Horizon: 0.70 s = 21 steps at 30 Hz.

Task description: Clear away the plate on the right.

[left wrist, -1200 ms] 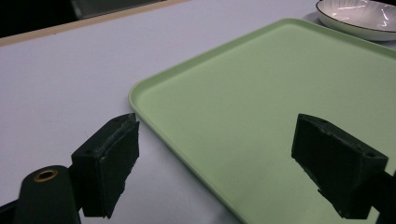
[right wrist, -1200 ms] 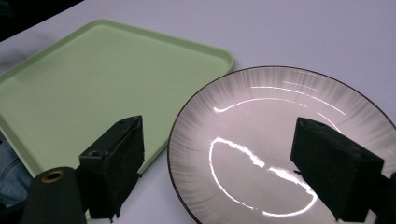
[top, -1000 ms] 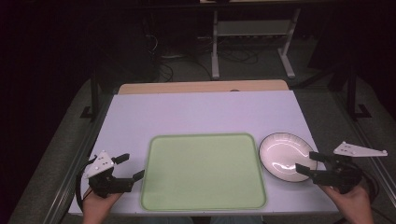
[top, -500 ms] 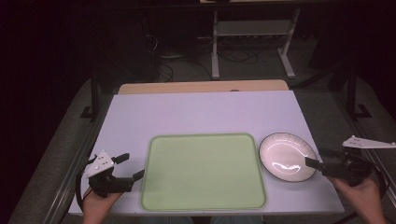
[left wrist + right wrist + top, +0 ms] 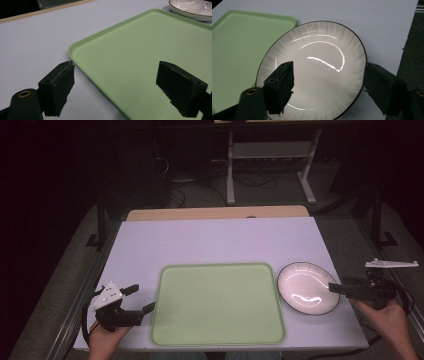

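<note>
A light green tray [image 5: 217, 305] lies at the table's near middle, with nothing on it. A white plate with a dark rim [image 5: 307, 287] rests just to the tray's right. My left gripper [image 5: 141, 298] is open beside the tray's left edge. In the left gripper view, the left gripper [image 5: 120, 72] has one jaw over the bare table and the other over the tray [image 5: 140, 50]. My right gripper [image 5: 336, 288] is open at the plate's right rim. In the right gripper view, the right gripper [image 5: 329, 80] has one jaw over the plate [image 5: 317, 65] and the other outside its rim.
The white table [image 5: 215, 240] ends close to the right of the plate, and dark floor lies beyond that edge. A wooden strip [image 5: 215, 213] runs along the far side. Metal stand legs [image 5: 230, 175] and cables are on the floor behind.
My right gripper has drawn back to the right, from over the plate to its right rim. The left gripper has barely moved. Tray and plate lie as before.
</note>
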Available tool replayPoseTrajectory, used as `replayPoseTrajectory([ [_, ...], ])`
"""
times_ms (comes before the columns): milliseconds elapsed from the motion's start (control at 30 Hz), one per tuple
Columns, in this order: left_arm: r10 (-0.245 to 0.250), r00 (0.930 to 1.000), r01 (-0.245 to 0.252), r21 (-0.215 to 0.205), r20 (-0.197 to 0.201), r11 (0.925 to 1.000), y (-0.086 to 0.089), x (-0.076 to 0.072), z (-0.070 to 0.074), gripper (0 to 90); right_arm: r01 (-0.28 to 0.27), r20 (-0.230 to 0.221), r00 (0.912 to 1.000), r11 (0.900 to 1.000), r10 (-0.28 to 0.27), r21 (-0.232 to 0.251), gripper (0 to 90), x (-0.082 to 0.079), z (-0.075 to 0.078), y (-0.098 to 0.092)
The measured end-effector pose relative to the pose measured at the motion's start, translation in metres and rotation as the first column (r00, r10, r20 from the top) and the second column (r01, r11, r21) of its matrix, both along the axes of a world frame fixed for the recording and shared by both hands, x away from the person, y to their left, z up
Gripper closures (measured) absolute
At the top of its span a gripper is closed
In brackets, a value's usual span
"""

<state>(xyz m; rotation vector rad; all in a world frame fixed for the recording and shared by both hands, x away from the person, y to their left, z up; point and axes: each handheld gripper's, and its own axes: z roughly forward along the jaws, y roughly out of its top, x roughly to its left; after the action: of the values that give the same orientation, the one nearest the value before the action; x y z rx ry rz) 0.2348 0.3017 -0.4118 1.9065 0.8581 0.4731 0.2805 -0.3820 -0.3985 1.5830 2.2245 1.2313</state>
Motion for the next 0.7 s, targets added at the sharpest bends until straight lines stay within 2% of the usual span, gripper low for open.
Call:
replayPoseTrajectory([
  [33, -0.001, 1.0, 0.001, 0.001, 0.001, 1.0, 0.0, 0.0, 0.0, 14.8, -0.006, -0.002, 1.0, 1.0, 0.006, 0.003, 28.3, 0.001, -0.001, 0.0],
  [133, -0.001, 1.0, 0.001, 0.001, 0.002, 1.0, 0.0, 0.0, 0.0, 14.8, -0.007, -0.011, 0.9999, 1.0, 0.007, 0.015, 29.2, 0.004, -0.003, -0.001],
  [233, -0.001, 1.0, 0.001, 0.001, 0.001, 1.0, 0.0, 0.0, 0.0, 14.8, -0.005, -0.04, 0.9992, 1.0, 0.005, -0.002, 31.8, 0.011, -0.008, -0.001],
  [333, -0.001, 1.0, 0.001, 0.0, 0.0, 1.0, 0.0, 0.001, 0.0, 14.8, -0.003, -0.05, 0.9987, 1.0, 0.003, 0.001, 34.3, 0.014, -0.009, -0.002],
  [467, -0.001, 1.0, 0.001, 0.001, -0.001, 1.0, 0.0, 0.001, 0.0, 14.8, 0.023, -0.082, 0.9964, 1.0, -0.023, 0.007, 37.9, 0.021, -0.011, -0.006],
  [533, -0.001, 1.0, 0.001, 0.001, 0.0, 1.0, 0.0, 0.001, 0.0, 14.8, 0.047, -0.111, 0.9928, 0.999, -0.046, 0.003, 40.9, 0.026, -0.013, -0.009],
  [700, -0.002, 1.0, 0.002, 0.001, -0.002, 1.0, 0.0, 0.001, 0.0, 14.8, 0.065, -0.165, 0.9842, 0.998, -0.063, 0.008, 46.0, 0.032, -0.019, -0.015],
])
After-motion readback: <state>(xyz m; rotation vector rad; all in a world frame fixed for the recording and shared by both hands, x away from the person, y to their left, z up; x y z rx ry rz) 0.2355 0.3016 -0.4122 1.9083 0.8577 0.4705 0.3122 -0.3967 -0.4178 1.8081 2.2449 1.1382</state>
